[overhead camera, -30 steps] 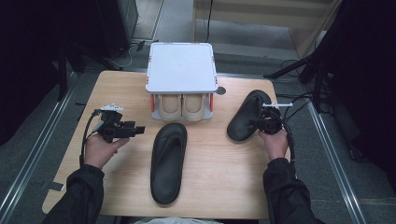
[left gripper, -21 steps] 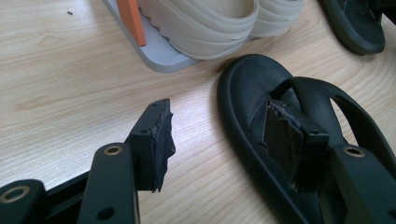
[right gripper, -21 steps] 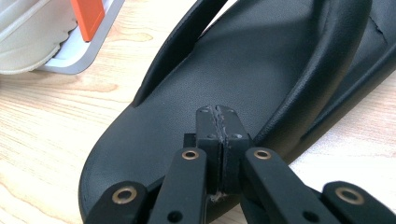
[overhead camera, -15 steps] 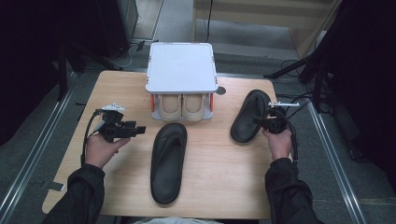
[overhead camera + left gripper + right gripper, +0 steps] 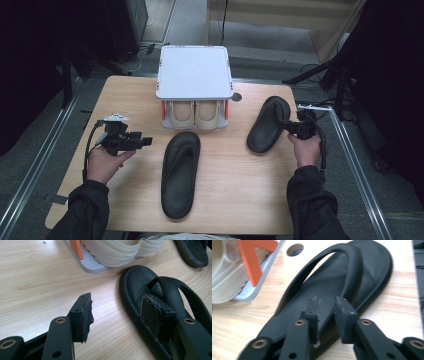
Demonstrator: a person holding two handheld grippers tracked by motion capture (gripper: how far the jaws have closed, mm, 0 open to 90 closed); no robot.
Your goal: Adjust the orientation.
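Note:
Two black flip-flops lie on the wooden table [image 5: 130,100]. One flip-flop [image 5: 180,172] [image 5: 135,287] lies in the middle, toe towards the rack. The other flip-flop [image 5: 267,125] [image 5: 352,275] lies at the right, resting flat. My right gripper [image 5: 291,125] [image 5: 328,302] hovers over its right edge. Its jaws have just been opening and stand apart, and the pads do not press on the sole. My left gripper [image 5: 147,141] [image 5: 117,298] is open with nothing in it, held left of the middle flip-flop and pointing at it.
A grey rack [image 5: 194,70] with orange posts [image 5: 249,260] stands at the table's back middle. A pair of beige shoes [image 5: 195,114] [image 5: 112,252] sits under it. A round hole [image 5: 236,97] is in the tabletop beside the rack. The table's right edge is close to my right hand.
The right gripper's jaws have parted and the right hand has lifted slightly off the right flip-flop, which stays on the table. The left hand has kept still.

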